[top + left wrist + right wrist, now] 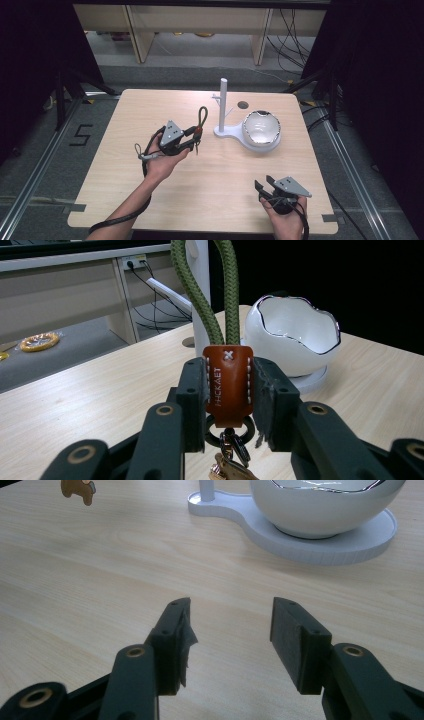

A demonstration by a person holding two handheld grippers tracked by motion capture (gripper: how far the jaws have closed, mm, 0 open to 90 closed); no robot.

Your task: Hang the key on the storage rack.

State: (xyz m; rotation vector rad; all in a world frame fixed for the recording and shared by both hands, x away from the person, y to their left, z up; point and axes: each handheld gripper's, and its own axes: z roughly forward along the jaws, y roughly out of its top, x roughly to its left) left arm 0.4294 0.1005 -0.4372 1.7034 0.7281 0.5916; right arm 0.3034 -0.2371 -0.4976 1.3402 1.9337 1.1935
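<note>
The left gripper (pixel 229 390), held above the pale wooden table (pixel 210 175) at about nine o'clock from its centre, has its jaws pinched on the brown stitched leather tab of an olive-green braided cord key strap (pixel 228 382), whose loop rises above the jaws while a dark ring and metal clip hang below. The strap looks light and limp: the cord should flop and swing, so the stiff leather tab is the sound place to grip, as now. At about one o'clock from the table's centre stands a white stand with an upright post (pixel 223 107) and, on its base, a glossy white eggshell-shaped bowl with a jagged dark-edged rim (pixel 261 129); it looks brittle and slippery. The right gripper (pixel 230 630), at five o'clock near the table's edge, has its jaws spread and empty.
</note>
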